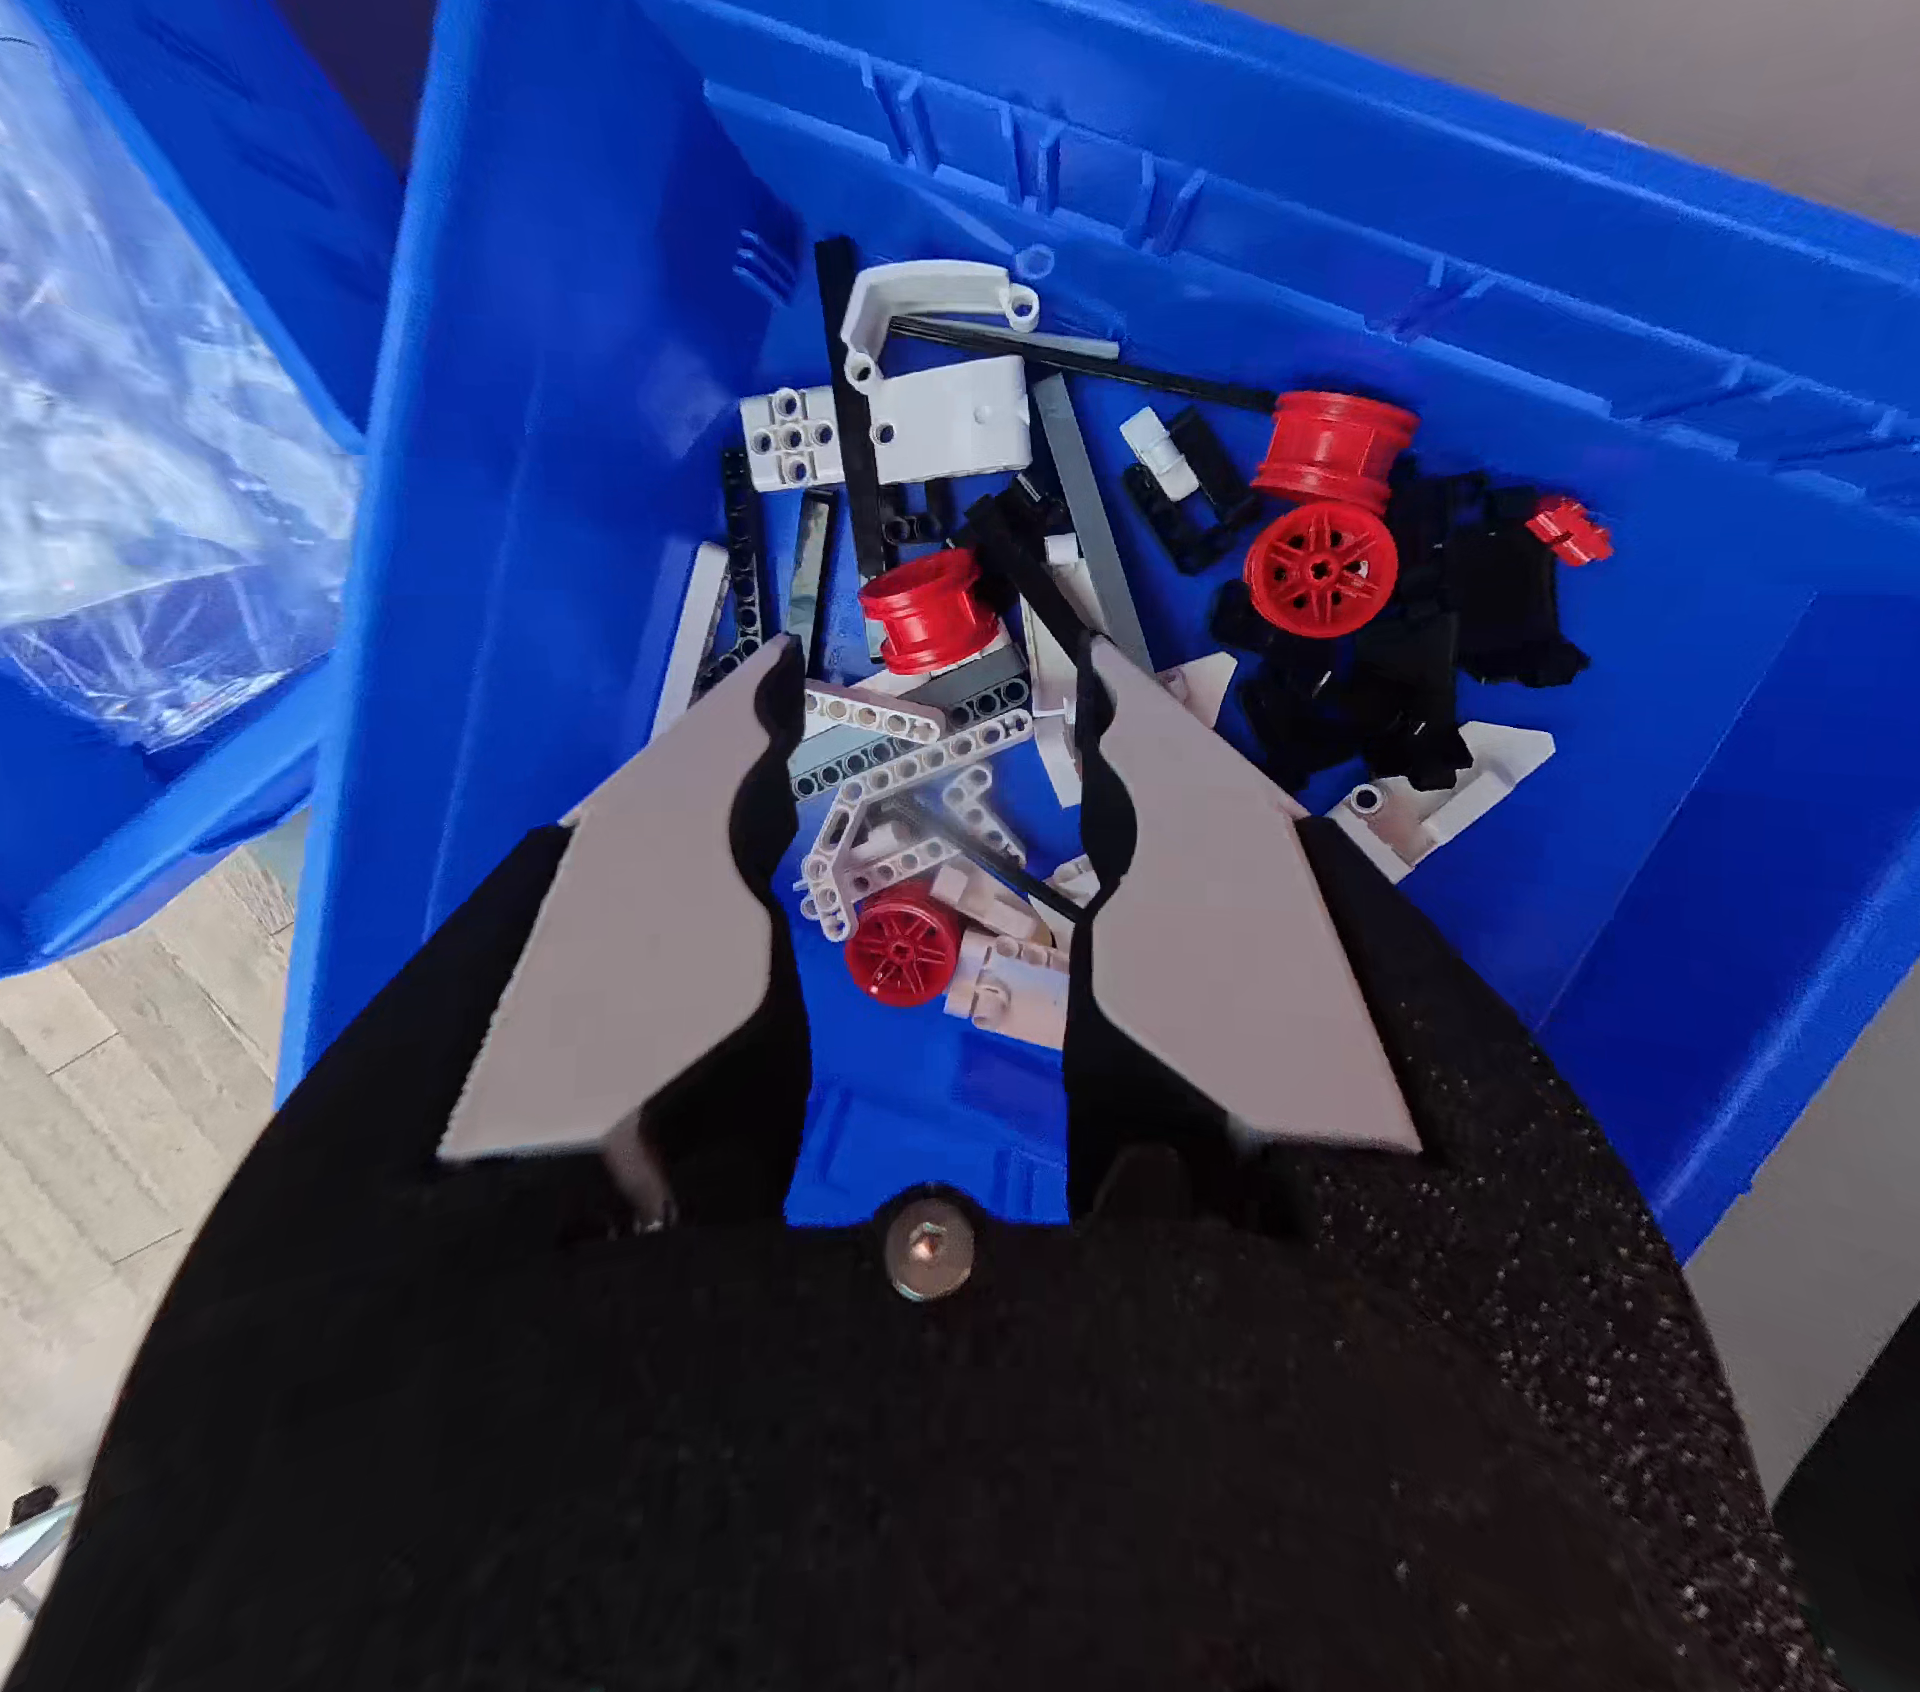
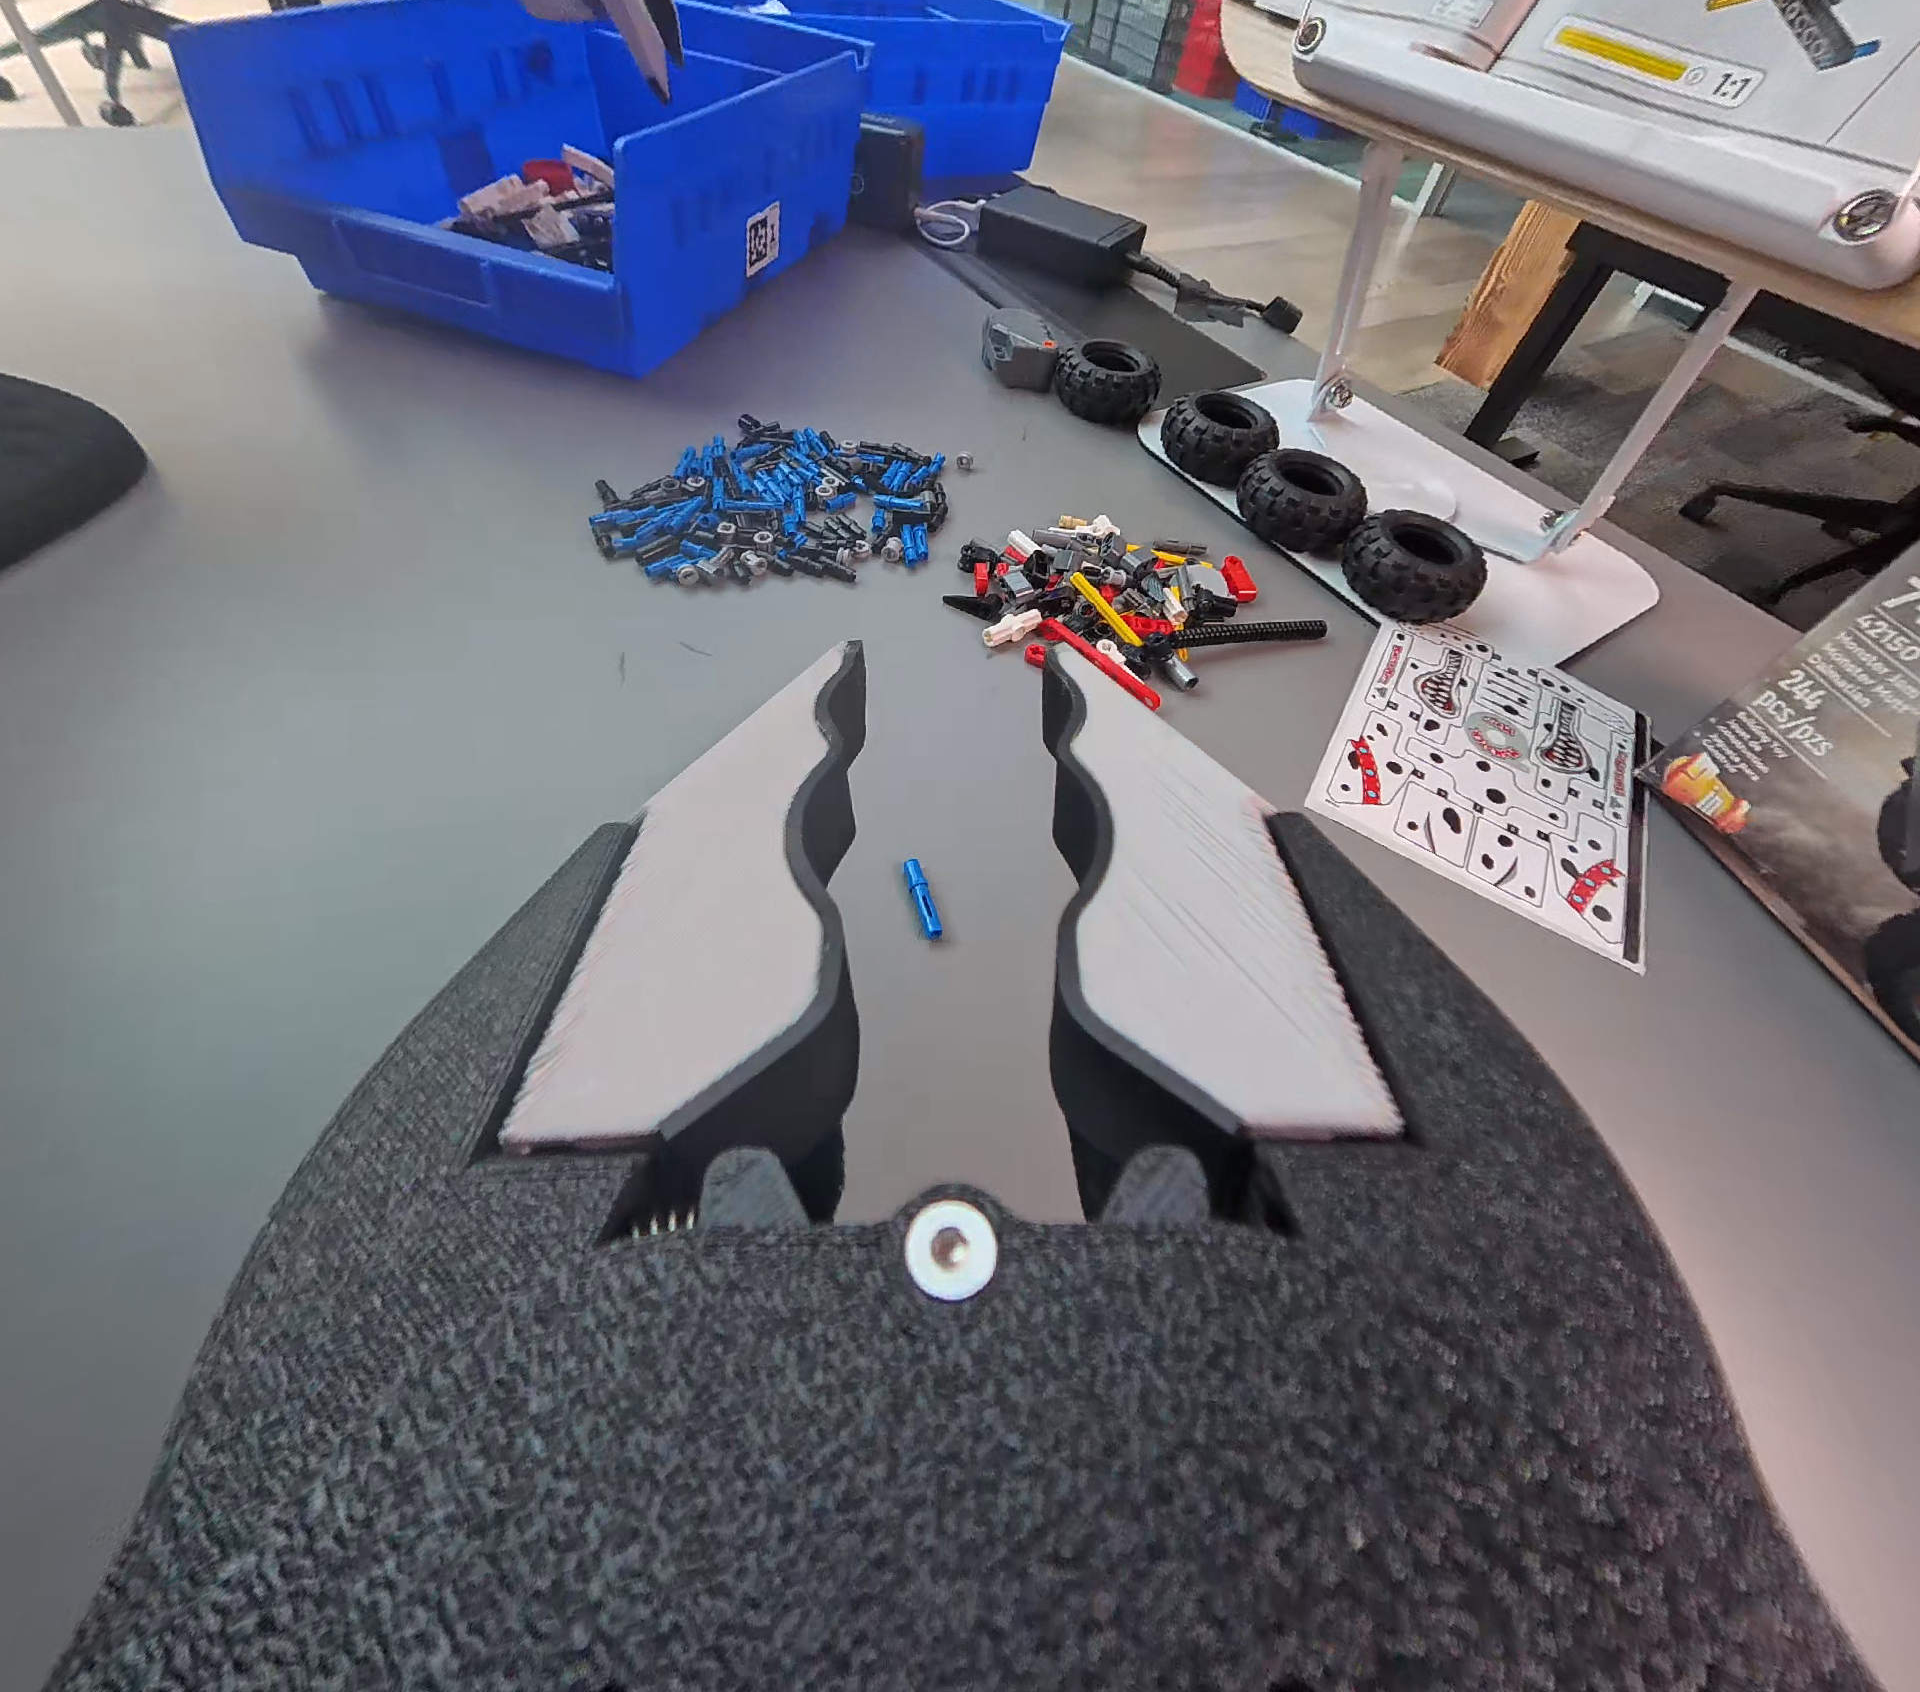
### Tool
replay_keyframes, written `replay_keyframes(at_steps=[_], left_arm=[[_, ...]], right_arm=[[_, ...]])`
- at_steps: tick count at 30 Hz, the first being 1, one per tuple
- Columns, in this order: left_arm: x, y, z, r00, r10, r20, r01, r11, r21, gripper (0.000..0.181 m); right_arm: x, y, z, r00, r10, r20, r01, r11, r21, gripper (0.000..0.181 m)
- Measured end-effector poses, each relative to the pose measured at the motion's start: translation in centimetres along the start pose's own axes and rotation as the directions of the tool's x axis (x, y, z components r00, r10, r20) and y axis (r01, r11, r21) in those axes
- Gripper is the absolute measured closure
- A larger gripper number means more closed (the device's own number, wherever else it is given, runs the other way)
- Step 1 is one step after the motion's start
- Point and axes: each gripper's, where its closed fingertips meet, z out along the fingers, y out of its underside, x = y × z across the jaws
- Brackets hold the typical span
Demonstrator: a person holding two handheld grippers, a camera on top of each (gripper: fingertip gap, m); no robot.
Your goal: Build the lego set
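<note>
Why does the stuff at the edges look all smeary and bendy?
Left wrist view: the plastic bag at the left edge is motion-blurred, and the blue bin walls bow from the wide lens. Right wrist view: the left gripper is blurred, the blue pin sharp.

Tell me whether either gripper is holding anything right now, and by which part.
Nothing is held. The left gripper hangs open over the blue plastic bin; the right gripper is open above a small blue pin.
</note>
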Motion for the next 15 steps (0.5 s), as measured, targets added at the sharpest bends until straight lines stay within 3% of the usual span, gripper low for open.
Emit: replay_keyframes(at_steps=[5, 8, 14, 15], left_arm=[[0.6, 1.3, 4.5, 0.998, 0.005, -0.057, -0.015, 0.984, -0.179, 0.114], [1.2, 1.1, 5.5, 0.994, -0.022, -0.11, 0.001, 0.982, -0.188, 0.128], [2.2, 2.5, 5.2, 0.987, 0.003, -0.16, -0.043, 0.968, -0.246, 0.141], [2.4, 2.8, 5.0, 0.986, 0.016, -0.167, -0.059, 0.965, -0.256, 0.155]], right_arm=[[1.0, 0.6, -0.1, 0.999, 0.026, -0.025, -0.026, 1.0, 0.004, 0.147], [1.1, 1.0, -0.1, 0.999, 0.027, -0.028, -0.027, 1.0, -0.007, 0.147], [1.1, 1.7, 0.1, 0.999, 0.027, -0.021, -0.028, 0.999, -0.024, 0.147], [1.1, 1.7, 0.1, 0.999, 0.026, -0.02, -0.027, 0.999, -0.027, 0.148]])
